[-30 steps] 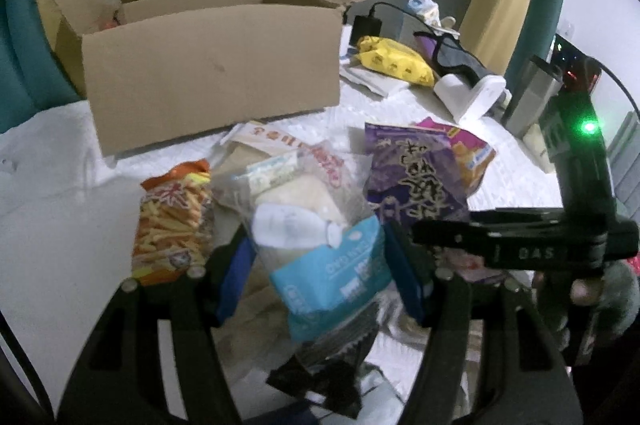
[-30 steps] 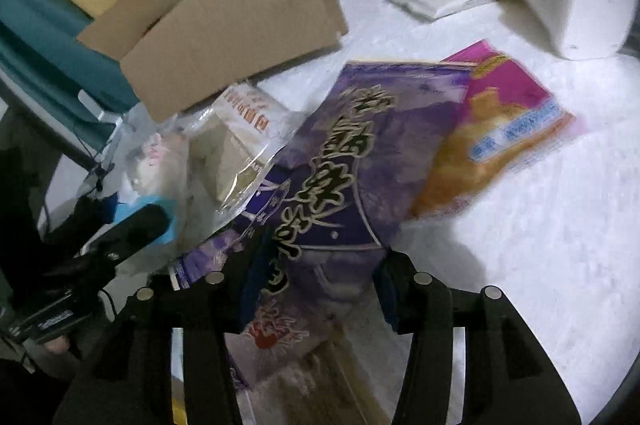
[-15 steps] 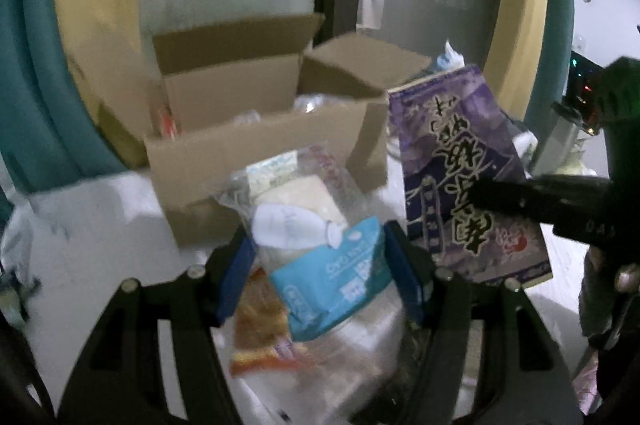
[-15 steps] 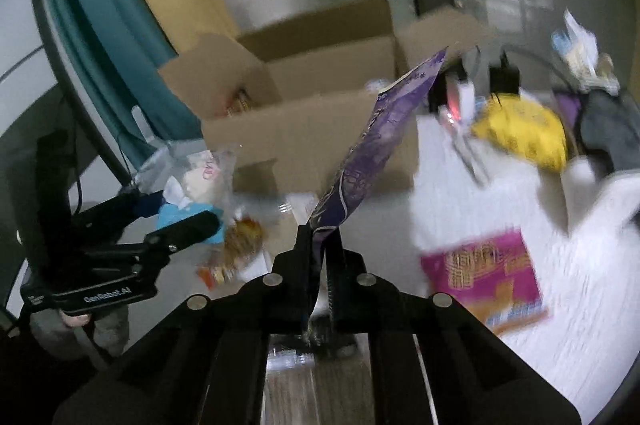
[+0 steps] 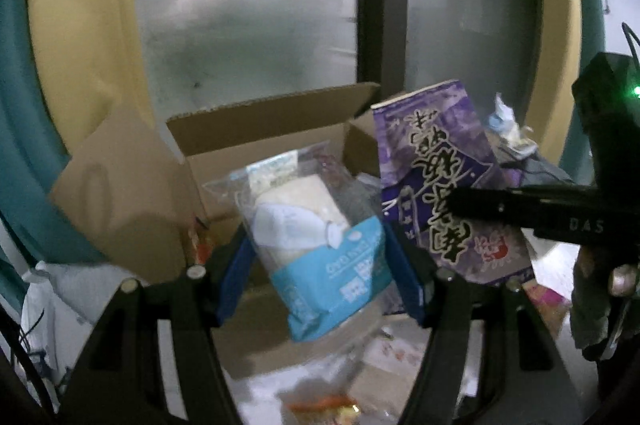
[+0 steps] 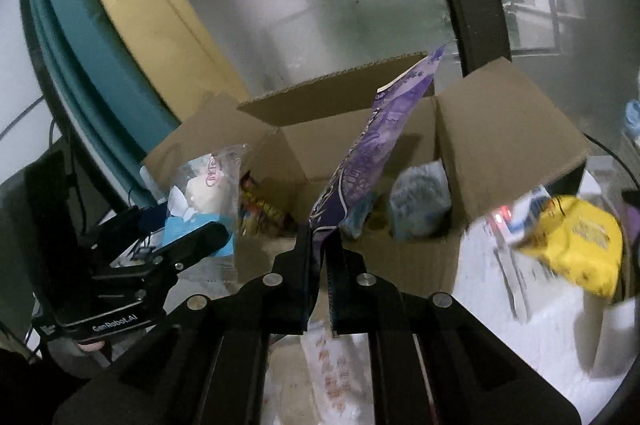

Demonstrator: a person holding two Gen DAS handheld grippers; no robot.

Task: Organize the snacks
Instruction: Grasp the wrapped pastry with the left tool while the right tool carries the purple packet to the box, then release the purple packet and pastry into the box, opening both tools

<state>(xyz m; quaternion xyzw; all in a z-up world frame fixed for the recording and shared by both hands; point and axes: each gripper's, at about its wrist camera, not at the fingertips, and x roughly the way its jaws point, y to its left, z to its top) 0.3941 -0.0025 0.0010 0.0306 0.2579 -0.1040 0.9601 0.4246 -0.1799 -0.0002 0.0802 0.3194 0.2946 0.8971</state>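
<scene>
Left gripper (image 5: 320, 261) clamped a clear-and-blue plastic snack bag (image 5: 316, 237); right gripper (image 6: 320, 261) pinched a flat purple foil packet (image 6: 360, 161) by its edge. Ahead sat an open brown cardboard box (image 6: 500, 153). Thin pinch risked the packet slipping out.

Orange pkt (image 5: 324, 407) blurred (cut off btm).

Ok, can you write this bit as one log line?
left hand-held gripper: shut on blue pack | right hand-held gripper: shut on purple bag | box: open
</scene>
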